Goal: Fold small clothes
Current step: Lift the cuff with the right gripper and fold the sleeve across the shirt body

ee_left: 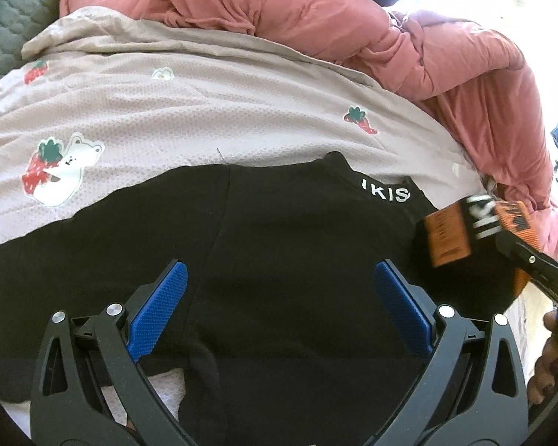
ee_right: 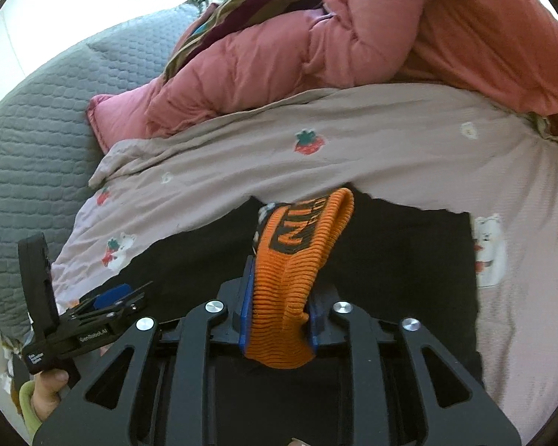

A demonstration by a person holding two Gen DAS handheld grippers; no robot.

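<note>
With my right gripper [ee_right: 279, 319] pinching the orange cuff [ee_right: 297, 260] at 3 o'clock and my left gripper [ee_left: 279, 304] spread empty, the black garment [ee_left: 279, 241] seems only part folded.

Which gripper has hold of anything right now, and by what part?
The right gripper is shut on the orange ribbed band of the black garment, gripping a folded loop of it. The left gripper is open, holding nothing.

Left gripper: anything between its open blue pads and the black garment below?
Nothing visible. The left gripper hangs open directly over the black garment; the right gripper, clamping the orange ribbed cuff, is off to one side.
</note>
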